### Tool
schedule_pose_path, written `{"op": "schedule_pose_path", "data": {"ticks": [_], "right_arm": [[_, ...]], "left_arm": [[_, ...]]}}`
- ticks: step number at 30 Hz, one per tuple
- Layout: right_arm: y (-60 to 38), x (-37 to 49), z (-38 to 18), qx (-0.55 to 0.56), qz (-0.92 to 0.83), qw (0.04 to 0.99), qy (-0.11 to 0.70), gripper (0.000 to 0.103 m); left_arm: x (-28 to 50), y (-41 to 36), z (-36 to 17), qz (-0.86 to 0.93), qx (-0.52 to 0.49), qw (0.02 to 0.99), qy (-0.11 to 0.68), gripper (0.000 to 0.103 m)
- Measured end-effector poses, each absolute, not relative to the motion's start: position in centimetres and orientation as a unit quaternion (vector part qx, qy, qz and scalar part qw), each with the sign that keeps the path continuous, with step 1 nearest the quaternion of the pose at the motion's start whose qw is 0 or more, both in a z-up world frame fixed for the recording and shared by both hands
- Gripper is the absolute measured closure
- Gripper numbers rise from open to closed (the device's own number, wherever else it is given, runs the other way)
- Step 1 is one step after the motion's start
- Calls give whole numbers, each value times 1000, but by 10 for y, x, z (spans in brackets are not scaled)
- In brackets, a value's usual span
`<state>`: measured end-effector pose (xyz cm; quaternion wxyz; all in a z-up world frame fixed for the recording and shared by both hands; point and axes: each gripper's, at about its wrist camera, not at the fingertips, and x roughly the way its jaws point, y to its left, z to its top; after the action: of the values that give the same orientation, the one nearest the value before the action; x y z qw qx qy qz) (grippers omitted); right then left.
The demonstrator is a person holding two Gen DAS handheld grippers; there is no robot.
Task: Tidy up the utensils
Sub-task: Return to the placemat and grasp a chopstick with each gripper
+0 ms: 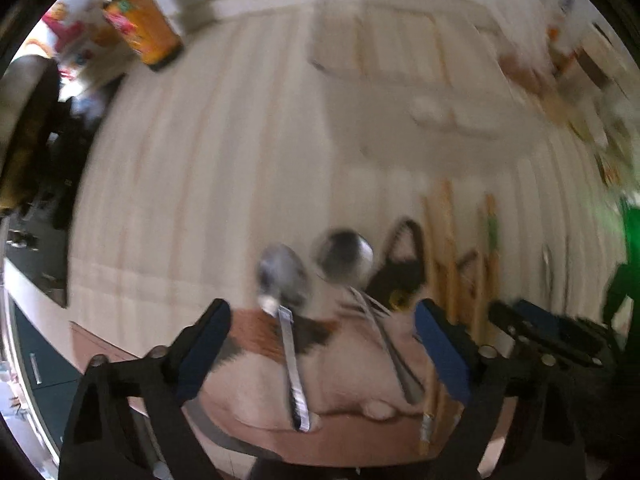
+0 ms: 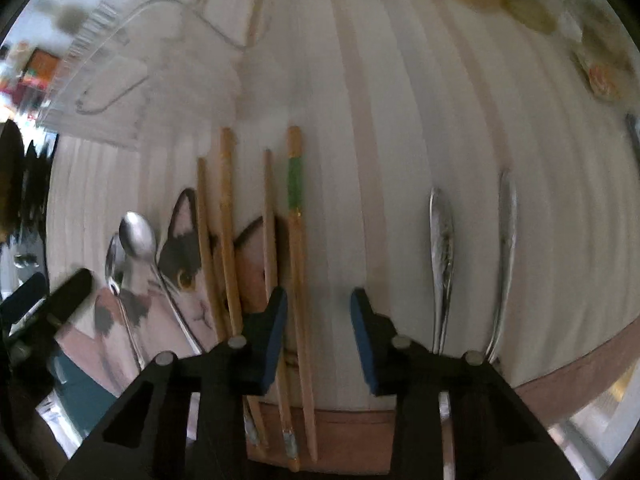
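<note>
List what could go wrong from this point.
1. The chopsticks lie packed side by side, and the open right gripper sits beside the green-banded one; closing here could catch it or nudge a neighbour out of line.
2. Two spoons lie close together between the open left gripper's fingers; a grab might take both.
3. Both views are motion-blurred, so aim may be off.

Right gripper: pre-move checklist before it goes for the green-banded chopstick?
1. Right gripper open: ok.
2. Nothing held between its fingers: ok.
3. Green-banded chopstick sits between the pads: not ok, it lies at the left pad's inner edge.
4. Neighbouring chopstick apart from target: cannot tell near the pad.
5. Left gripper out of the way: ok, over the spoons.
</note>
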<state>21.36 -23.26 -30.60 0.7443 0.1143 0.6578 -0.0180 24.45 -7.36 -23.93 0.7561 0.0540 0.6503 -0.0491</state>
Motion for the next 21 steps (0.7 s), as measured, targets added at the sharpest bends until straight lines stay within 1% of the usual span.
{"op": "schedule_pose_path", "data": {"ticks": [1, 3, 4, 5, 6, 8, 9, 11, 13, 14, 16, 17, 21], "right_arm": [[-233, 213, -304, 113, -18, 745, 657, 91], [-240, 212, -296, 110, -33, 746, 656, 98], [-245, 211, -291, 99, -49, 749, 653, 99], [-250, 210, -288, 94, -58, 750, 652, 99], [-257, 209, -286, 95, -65, 749, 652, 99], [-272, 206, -281, 110, -72, 744, 656, 99], [-278, 204, -279, 113, -74, 741, 657, 99], [-287, 200, -274, 120, -74, 738, 660, 99], [-295, 196, -273, 135, -72, 733, 663, 98], [-299, 195, -271, 147, -71, 730, 664, 97], [-311, 192, -274, 159, -70, 722, 670, 95], [-313, 192, -272, 157, -70, 725, 667, 95], [-318, 191, -264, 144, -69, 726, 669, 96]], "left_arm": [[243, -78, -243, -59, 49, 751, 656, 20], [241, -87, -250, -79, 41, 741, 665, 27], [241, -93, -254, -87, 40, 736, 670, 34], [241, -97, -257, -92, 40, 733, 672, 38], [241, -102, -260, -99, 39, 729, 676, 39], [243, -111, -267, -107, 39, 724, 681, 53], [244, -116, -271, -110, 41, 720, 684, 56], [245, -124, -278, -112, 49, 715, 688, 71], [246, -129, -285, -111, 60, 712, 691, 79], [246, -131, -286, -110, 65, 714, 688, 85], [243, -136, -285, -108, 88, 719, 681, 93], [244, -136, -284, -110, 87, 719, 681, 97], [242, -119, -283, -102, 75, 716, 687, 99]]}}
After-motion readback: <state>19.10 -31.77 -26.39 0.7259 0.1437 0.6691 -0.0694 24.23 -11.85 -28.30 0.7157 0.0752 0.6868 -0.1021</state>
